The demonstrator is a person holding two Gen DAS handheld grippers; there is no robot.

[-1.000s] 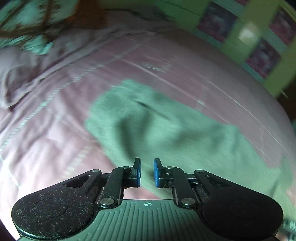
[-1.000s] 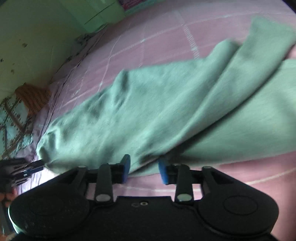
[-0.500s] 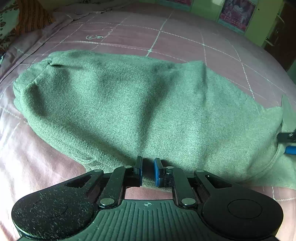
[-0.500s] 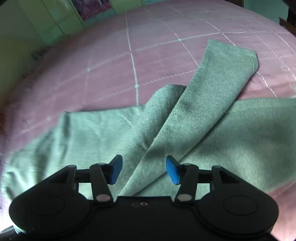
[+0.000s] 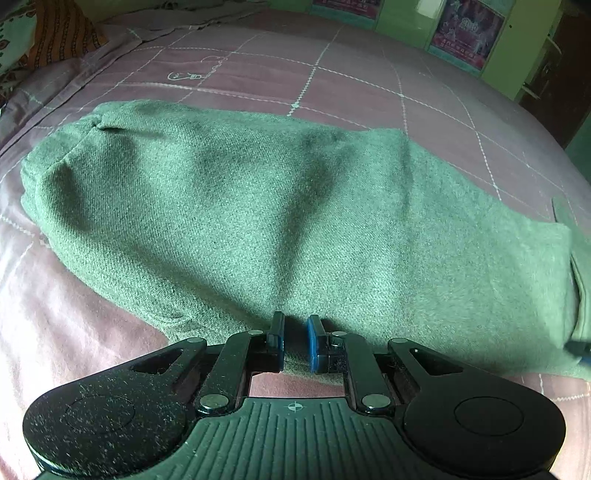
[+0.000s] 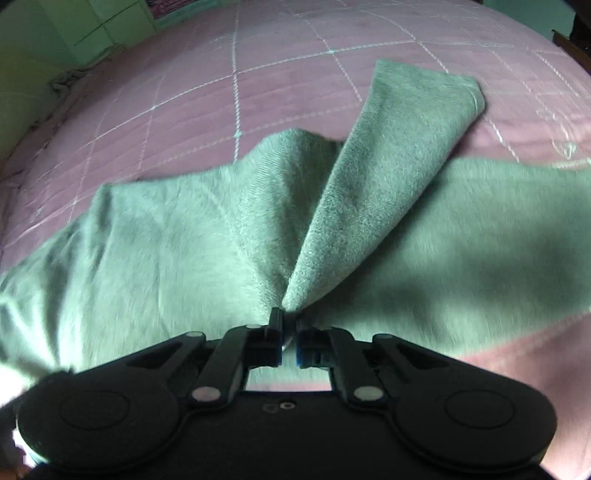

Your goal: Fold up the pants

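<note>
Green pants [image 5: 258, 206] lie spread across a pink quilted bed. In the left wrist view my left gripper [image 5: 295, 341] is nearly closed over the pants' near edge, with the fabric between its blue pads. In the right wrist view the pants [image 6: 166, 236] show one leg [image 6: 399, 158] folded up and angled away. My right gripper [image 6: 290, 332] is shut on a pinched fold of the pants at the near end of that leg. The right gripper's tip [image 5: 580, 349] shows at the right edge of the left wrist view.
The pink bedspread [image 5: 332, 85] with white stitched lines extends all round the pants. An orange and patterned pillow [image 5: 55, 33] lies at the far left. Green walls with posters [image 5: 465, 33] stand behind the bed.
My right gripper has closed from wide open onto the pants' fold. My left gripper has settled low at the pants' near edge and holds there.
</note>
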